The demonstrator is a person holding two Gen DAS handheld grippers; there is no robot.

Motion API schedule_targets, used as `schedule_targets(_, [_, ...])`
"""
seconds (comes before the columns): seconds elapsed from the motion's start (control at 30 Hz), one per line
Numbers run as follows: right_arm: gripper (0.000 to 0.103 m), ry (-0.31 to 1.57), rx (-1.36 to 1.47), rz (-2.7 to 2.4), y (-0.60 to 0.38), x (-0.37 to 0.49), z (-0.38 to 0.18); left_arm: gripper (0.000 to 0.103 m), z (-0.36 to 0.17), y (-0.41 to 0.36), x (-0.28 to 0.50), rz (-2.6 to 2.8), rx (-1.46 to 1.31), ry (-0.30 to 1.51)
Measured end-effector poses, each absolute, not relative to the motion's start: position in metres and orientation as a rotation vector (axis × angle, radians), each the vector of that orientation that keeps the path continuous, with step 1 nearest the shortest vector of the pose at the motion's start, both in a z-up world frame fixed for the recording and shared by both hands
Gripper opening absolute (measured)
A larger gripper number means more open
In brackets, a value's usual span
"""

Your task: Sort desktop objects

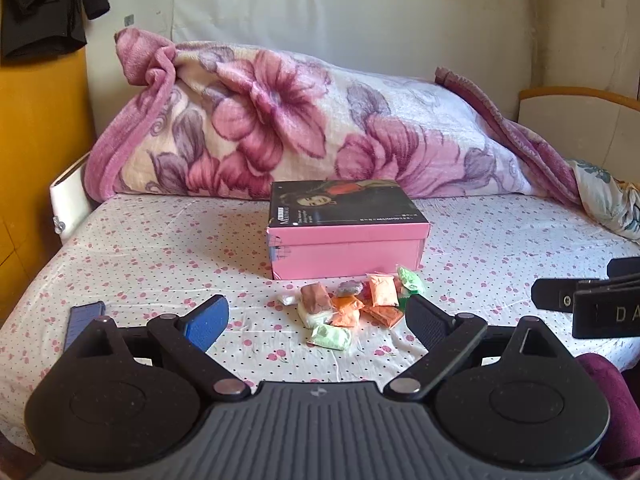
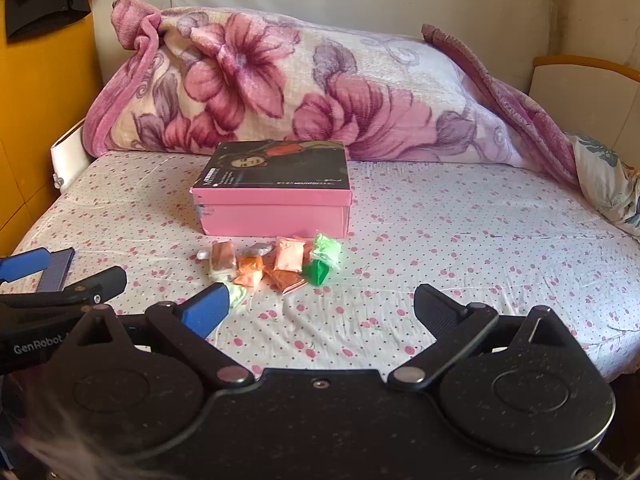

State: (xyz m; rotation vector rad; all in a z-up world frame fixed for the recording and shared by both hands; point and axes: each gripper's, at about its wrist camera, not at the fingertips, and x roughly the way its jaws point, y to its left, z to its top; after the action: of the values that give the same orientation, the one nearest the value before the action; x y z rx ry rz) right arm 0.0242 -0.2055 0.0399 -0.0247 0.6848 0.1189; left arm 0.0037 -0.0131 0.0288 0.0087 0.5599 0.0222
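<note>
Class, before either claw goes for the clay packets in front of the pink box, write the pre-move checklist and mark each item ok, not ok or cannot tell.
1. Left claw open and holding nothing: ok.
2. Right claw open and holding nothing: ok.
3. Clay packets in view and unobstructed: ok.
4. Packets lie apart for single picks: not ok, several overlap in a heap.
5. Pink box open to receive items: not ok, lid is on.
6. Bed sheet beside the heap free for sorting: ok.
</note>
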Motion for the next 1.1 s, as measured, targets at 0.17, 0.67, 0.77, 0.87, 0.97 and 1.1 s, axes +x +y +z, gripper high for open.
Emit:
schedule_targets(0.17, [0.100, 0.688, -0.025, 0.123, -0.202, 0.019, 0.041, 0.096, 0.032, -0.012, 0.000, 0.025, -0.011, 0.563])
schedule_targets(0.67, [0.100, 0.709, -0.022, 0.129, -0.200, 0.019, 0.035, 0.095, 0.031, -0.012, 0.000, 0.027, -0.016, 0.578])
schedule_targets(0.77, [0.100, 0.710, -0.022, 0.131, -0.199, 0.019, 0.034, 0.095, 0.030, -0.012, 0.000, 0.027, -0.016, 0.582])
schedule_targets(0.87, [0.100, 0.712, -0.022, 0.132, -0.199, 0.019, 0.033, 0.095, 0.030, -0.012, 0.001, 0.029, -0.018, 0.584])
schedule_targets(0.97, [0.100, 0.717, -0.020, 0.133, -0.199, 0.021, 0.031, 0.095, 0.030, -0.012, 0.001, 0.028, -0.018, 0.585])
schedule_targets(1.1, [0.100, 0.718, -0.020, 0.135, -0.198, 0.022, 0.030, 0.095, 0.031, -0.011, 0.001, 0.026, -0.019, 0.585])
